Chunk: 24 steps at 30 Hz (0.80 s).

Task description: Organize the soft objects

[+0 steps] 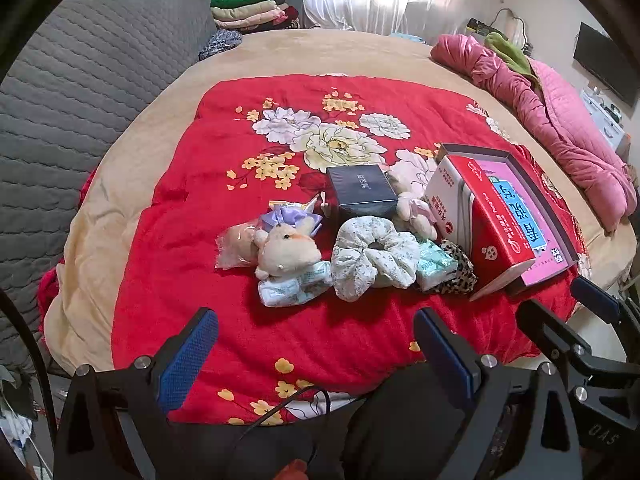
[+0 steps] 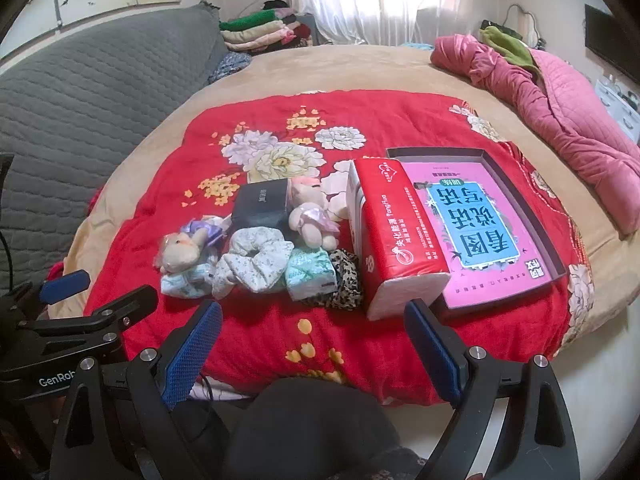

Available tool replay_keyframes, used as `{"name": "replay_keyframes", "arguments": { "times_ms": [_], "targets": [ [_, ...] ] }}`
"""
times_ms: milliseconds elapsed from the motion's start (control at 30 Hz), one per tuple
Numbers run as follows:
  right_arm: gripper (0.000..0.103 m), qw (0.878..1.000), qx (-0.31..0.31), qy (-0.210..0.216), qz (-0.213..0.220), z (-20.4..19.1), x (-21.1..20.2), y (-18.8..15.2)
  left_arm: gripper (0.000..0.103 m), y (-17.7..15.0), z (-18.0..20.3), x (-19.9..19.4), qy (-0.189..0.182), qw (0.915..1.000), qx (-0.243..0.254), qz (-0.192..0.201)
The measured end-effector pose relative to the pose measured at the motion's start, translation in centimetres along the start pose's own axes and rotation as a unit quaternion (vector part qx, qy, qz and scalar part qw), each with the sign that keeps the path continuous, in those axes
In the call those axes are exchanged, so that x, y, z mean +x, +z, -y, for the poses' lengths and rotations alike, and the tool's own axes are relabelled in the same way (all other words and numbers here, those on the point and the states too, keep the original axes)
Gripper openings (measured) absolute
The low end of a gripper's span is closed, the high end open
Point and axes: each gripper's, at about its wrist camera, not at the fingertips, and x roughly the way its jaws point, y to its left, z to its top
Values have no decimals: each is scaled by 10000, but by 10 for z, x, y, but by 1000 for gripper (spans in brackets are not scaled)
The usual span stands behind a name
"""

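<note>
On a red flowered blanket lies a cluster of soft things: a plush toy over a small tissue pack, a white floral scrunchie, a green tissue pack, a leopard scrunchie, a second plush. In the right wrist view the same plush toy, white floral scrunchie, green tissue pack and second plush show. My left gripper is open and empty, short of the cluster. My right gripper is open and empty too.
A dark box stands behind the scrunchie. A red tissue pack leans on an open tray with a pink book. A pink quilt lies at the right, a grey sofa at the left, folded clothes behind.
</note>
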Motion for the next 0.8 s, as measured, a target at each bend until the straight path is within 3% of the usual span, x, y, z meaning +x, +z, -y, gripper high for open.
{"name": "replay_keyframes", "arguments": {
  "times_ms": [800],
  "targets": [
    [93, 9999, -7, -86, -70, -1, 1, -1, 98, 1, -1, 0, -10, 10000, 18, -20]
  ]
}}
